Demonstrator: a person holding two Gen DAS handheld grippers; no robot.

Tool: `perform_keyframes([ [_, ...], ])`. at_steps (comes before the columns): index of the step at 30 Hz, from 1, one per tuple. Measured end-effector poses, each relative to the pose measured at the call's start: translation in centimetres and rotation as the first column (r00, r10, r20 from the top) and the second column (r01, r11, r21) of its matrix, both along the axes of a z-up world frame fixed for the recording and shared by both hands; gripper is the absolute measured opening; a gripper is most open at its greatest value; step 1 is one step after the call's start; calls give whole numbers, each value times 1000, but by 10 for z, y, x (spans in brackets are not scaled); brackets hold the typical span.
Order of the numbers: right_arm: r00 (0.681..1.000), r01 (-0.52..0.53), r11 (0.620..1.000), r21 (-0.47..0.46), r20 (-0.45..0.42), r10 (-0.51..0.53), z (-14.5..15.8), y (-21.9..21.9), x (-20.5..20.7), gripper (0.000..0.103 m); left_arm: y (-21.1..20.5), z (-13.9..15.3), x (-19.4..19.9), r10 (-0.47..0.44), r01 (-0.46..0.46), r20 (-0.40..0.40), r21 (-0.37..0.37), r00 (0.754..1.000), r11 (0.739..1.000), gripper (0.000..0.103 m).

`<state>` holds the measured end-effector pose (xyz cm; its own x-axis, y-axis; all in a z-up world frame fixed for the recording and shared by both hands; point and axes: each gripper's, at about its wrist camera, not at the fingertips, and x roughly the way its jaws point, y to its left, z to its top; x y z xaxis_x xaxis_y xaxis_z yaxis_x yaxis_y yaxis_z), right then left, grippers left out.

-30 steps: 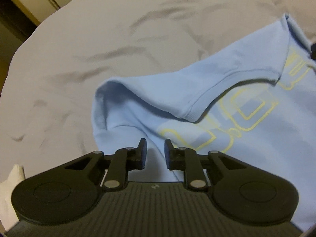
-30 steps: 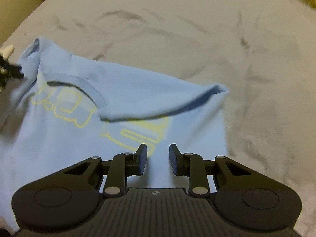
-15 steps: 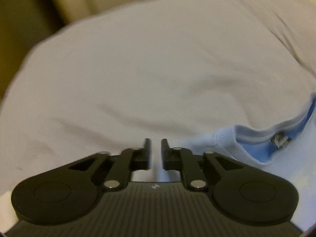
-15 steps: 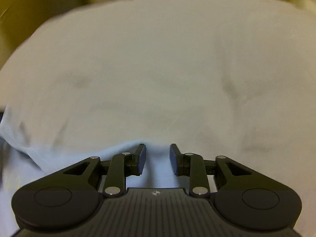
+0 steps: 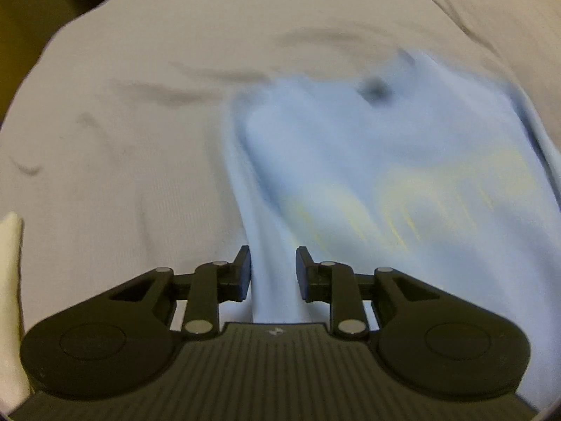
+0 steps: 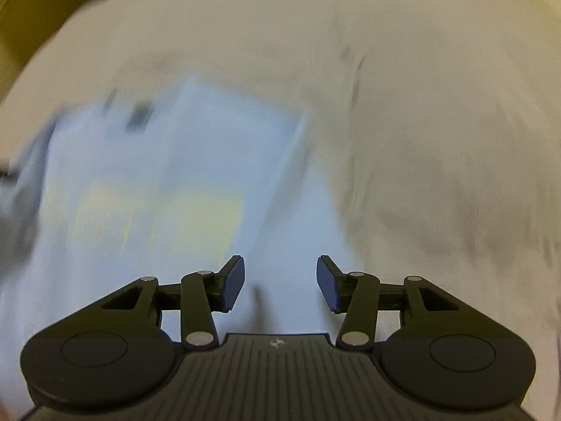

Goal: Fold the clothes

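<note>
- Your left gripper (image 5: 272, 273): the 2 fingers stand a little apart and the jaws are opening. A narrow run of the light blue T-shirt (image 5: 403, 175) passes up between them. The pads look clear of the cloth on both sides, but the pic is blurred, so a light touch can't be ruled out.
- Left wrist view: the T-shirt spreads away from your gripper toward the right side of the bed sheet (image 5: 122, 140), with its pale yellow print (image 5: 438, 203) facing up. Its left border is rolled into a soft ridge running from the fingers toward the middle of the sheet.
- There's 1 dark blurred spot on the cloth near the shirt's far end; can't tell what it is.
- A white bit (image 5: 10, 280) shows at the left edge of that view; can't tell what.
- Your right gripper (image 6: 280, 282): fingers wide apart, jaws opening, nothing clamped. The T-shirt (image 6: 168, 182) lies under and between them; pads aren't pressing it.
- Right wrist view: heavy motion blur. The shirt covers the left half, yellow print (image 6: 182, 221) up, with 1 squared corner toward the sheet's middle. The wrinkled grey-white sheet (image 6: 438, 140) fills the right half.
</note>
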<state>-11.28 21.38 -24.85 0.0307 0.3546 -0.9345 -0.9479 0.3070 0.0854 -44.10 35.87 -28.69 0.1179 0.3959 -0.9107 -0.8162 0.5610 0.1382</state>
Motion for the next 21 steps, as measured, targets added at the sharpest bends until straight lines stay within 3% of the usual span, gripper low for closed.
perform_keyframes([
  [3, 993, -119, 990, -70, -23, 118, 1, -63, -48, 50, -72, -5, 5, -46, 47, 4, -68, 999, 997, 23],
  [7, 972, -229, 967, -113, -83, 220, -4, -127, -102, 59, -144, -12, 6, -54, 56, 16, -154, 998, 986, 23],
  [9, 947, -322, 938, -130, -46, 319, -13, -147, -130, 61, -170, -13, 1, -32, 36, 23, -193, 999, 980, 23],
  [11, 892, -433, 888, -154, 68, 447, -25, -164, -156, 68, -187, -11, -4, -24, 24, 1, -193, 1000, 981, 23],
  [14, 733, -579, 785, -220, 281, 620, -44, -184, -193, 72, -209, -4, -9, -7, 2, -30, -182, 1000, 983, 23],
  [15, 702, -592, 772, -230, 324, 634, -50, -186, -197, 70, -213, 0, -10, 2, -9, -37, -172, 999, 985, 23],
  [16, 695, -595, 771, -227, 337, 635, -54, -186, -196, 59, -217, 5, -9, 16, -23, -43, -159, 999, 987, 23],
  [18, 728, -590, 786, -184, 299, 617, -52, -185, -185, 26, -224, 17, -7, 45, -51, -51, -132, 998, 990, 23],
  [19, 757, -574, 804, -152, 277, 592, -49, -184, -177, 14, -227, 23, -6, 60, -66, -52, -117, 997, 991, 23],
  [21, 871, -451, 892, -31, 201, 448, -23, -184, -141, 11, -233, 36, -2, 89, -94, -54, -90, 995, 991, 23],
])
